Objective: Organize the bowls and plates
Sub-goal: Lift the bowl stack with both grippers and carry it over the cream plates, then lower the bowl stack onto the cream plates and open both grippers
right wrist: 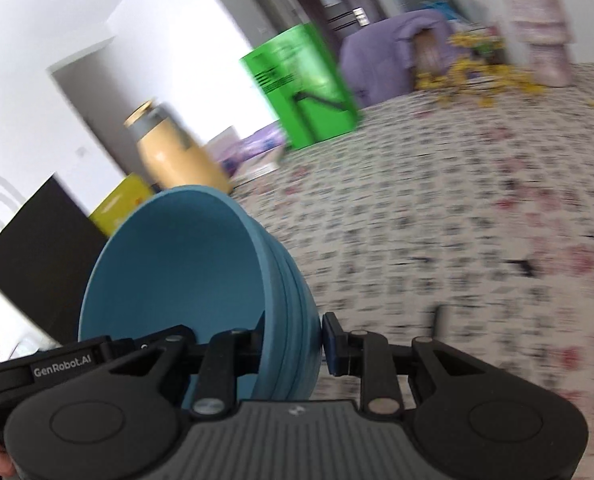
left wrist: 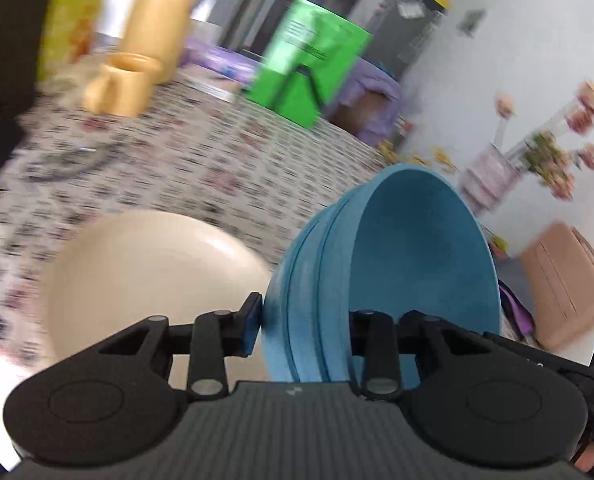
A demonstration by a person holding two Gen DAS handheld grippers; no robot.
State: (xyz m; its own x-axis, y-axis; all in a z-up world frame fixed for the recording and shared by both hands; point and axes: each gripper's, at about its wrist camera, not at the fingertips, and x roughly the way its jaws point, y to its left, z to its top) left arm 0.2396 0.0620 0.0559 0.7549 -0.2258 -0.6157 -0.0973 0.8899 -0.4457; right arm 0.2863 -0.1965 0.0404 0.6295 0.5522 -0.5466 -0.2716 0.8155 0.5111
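Item: stack of blue bowls [left wrist: 381, 276], nested, several rims showing as ridges on the outer wall; carried clear of the patterned tablecloth [left wrist: 217, 160], tipped on edge so the mouth faces sideways in both wrist views.

Left gripper [left wrist: 301, 330]: clenched on the stack's rim; one finger against the outer wall, the other inside the bowl; mouth of the stack opens to the right of this gripper in its own view.

Right gripper [right wrist: 293, 344]: likewise clenched on the rim at another point; one finger inside, one pad against the ridged outer wall; mouth opens to the left in this view. Both hands thus share the one load.

Cream plate [left wrist: 149, 276]: lying flat on the tablecloth, just beside and lower-left of the blue bowls in the left wrist view, partly behind the left gripper's finger; not seen from the right wrist.

Governing relation, as a judgement: the plate lies on the left gripper's side of the bowls, so that hand is the nearer; the stack must come level, mouth up, before any set-down.

Background: green box [left wrist: 309, 64] and yellow jug [left wrist: 165, 20], well beyond the bowls; heavily blurred.
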